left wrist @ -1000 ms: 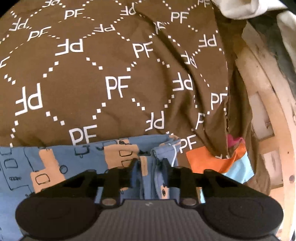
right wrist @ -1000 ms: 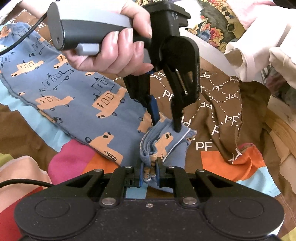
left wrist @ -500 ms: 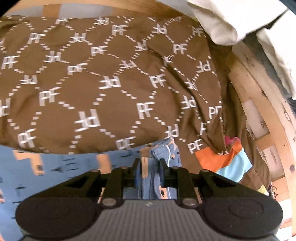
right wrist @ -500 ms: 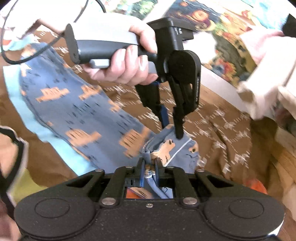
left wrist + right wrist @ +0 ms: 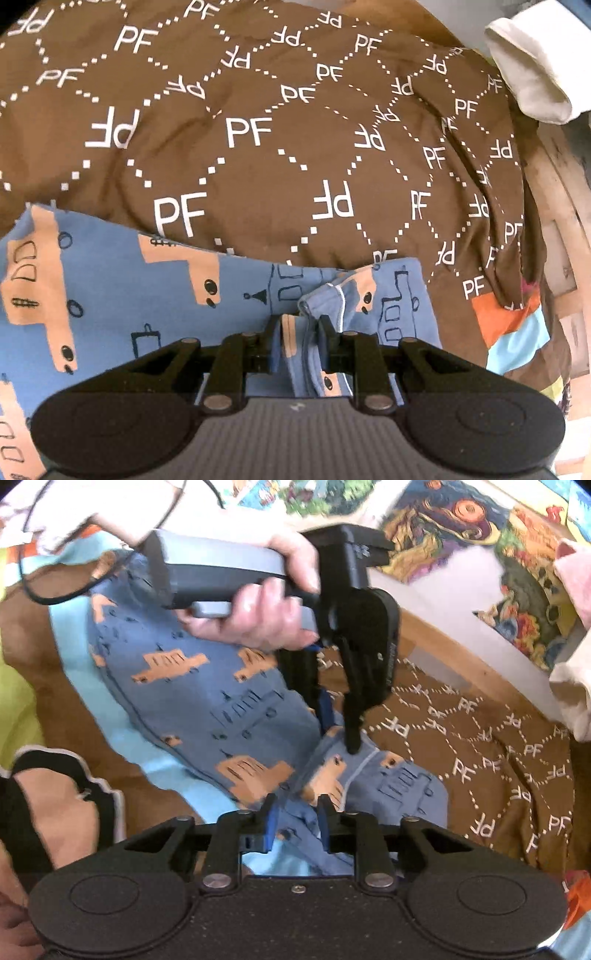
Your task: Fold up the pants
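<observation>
Pants (image 5: 207, 705): blue, printed with orange trucks, lie on the brown "PF" bedspread (image 5: 258, 173) of a bed. Long axis in the right wrist view runs from far left down to near centre-right, ending at a bunched end (image 5: 369, 775) right at the cameras.

Left gripper (image 5: 297, 345): jaws part-way closed with layers of blue fabric between them; pads look to be touching the cloth on both sides, so I judge it gripping, though the pinch is not tight. In the right wrist view the same left gripper (image 5: 338, 725) comes down from above, hand (image 5: 258, 616) on the grey handle, fingertips planted on the far edge of the bunched end.

Right gripper (image 5: 295, 825): jaws stand apart, blue cloth lying in the gap between them; no clamp that I can see. It sits at the near edge of that same end.

Key relation: both grippers are at the one end of the garment, left on the far side, right on the near side, close together across the width. The whole length of the pants stretches away to the far left from them. Judgement: a fold would carry this end along that axis, toward the far left, over the flat body of cloth. The right jaws probably need to close first.

White cloth (image 5: 532, 74) lies far right, well apart from the pants; bare wooden bed frame (image 5: 565, 229) at the right edge
</observation>
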Motion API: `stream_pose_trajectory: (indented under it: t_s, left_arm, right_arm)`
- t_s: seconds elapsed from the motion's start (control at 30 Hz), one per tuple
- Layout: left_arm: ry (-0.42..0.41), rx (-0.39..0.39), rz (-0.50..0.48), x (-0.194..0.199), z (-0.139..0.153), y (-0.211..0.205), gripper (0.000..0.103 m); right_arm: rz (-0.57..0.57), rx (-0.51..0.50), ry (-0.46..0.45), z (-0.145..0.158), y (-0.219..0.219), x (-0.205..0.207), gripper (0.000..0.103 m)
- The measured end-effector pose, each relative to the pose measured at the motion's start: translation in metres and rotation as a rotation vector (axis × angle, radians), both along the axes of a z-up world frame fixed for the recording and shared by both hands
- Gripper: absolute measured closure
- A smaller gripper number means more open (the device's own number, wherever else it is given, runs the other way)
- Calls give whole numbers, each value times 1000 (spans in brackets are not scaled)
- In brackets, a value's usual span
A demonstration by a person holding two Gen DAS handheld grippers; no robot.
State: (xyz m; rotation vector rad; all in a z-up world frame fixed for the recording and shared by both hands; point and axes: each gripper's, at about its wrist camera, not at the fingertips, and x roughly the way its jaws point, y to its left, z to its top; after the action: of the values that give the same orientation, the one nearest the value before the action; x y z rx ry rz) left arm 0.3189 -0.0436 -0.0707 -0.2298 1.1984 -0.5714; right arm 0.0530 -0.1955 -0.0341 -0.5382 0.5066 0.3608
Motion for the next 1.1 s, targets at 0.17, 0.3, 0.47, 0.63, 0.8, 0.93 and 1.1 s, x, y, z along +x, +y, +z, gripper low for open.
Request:
stream_pose_trajectory:
  t_s: [0.17,0.3,0.47,0.63,0.8,0.93,1.1]
  left_arm:
    - [-7,12,-24,3,-2,-4,80]
    - [-2,8,-26,3,-2,-3,80]
    - [-4,20,-24,2,0,-5,80]
    - [-11,32,-22,0,3,-7,80]
    - [-35,34,-28,-5,14,-5,80]
    - [-32,31,-30,-5,27,0,80]
    - [-29,75,-41,-6,37,14,80]
  right_arm:
    - [3,-3,0,-3,0,11,62]
    - [7,-38,-1,-8,8,16,61]
    - [-25,-37,23,-11,10,23,75]
    - [-47,24,44,-9,7,22,86]
    - [-112,196,96,6,-8,27,89]
    - [-105,288,105,25,-10,27,90]
    - [-69,370,142,38,1,29,90]
